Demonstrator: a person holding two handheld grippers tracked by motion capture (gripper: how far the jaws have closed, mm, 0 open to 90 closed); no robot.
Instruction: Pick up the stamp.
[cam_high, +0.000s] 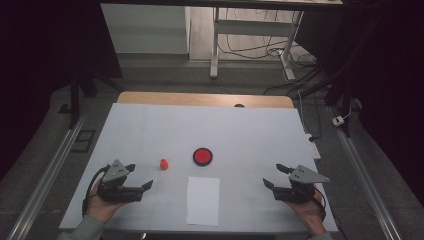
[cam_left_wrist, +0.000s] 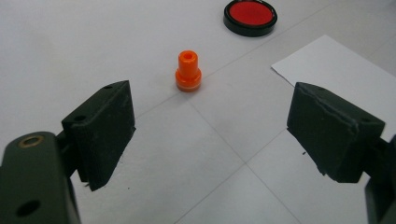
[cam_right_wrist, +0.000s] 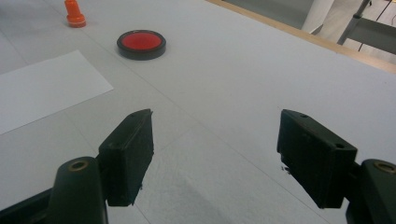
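Nothing is in hand yet, as far as I can see; the work looks to be at its very beginning. The left gripper (cam_high: 138, 176) rests low at the lower left of the high view, its jaws spread wide and holding nothing; the small orange stamp (cam_high: 164, 164) stands upright just ahead of it, left of centre, untouched. The right gripper (cam_high: 273, 176) sits at the lower right, jaws also spread and empty. The round red ink pad (cam_high: 202, 156) lies near the middle of the table (cam_high: 260, 132); the white sheet of paper (cam_high: 203, 200) lies below it, blank. I judge that grasping, inking and stamping all remain to do.
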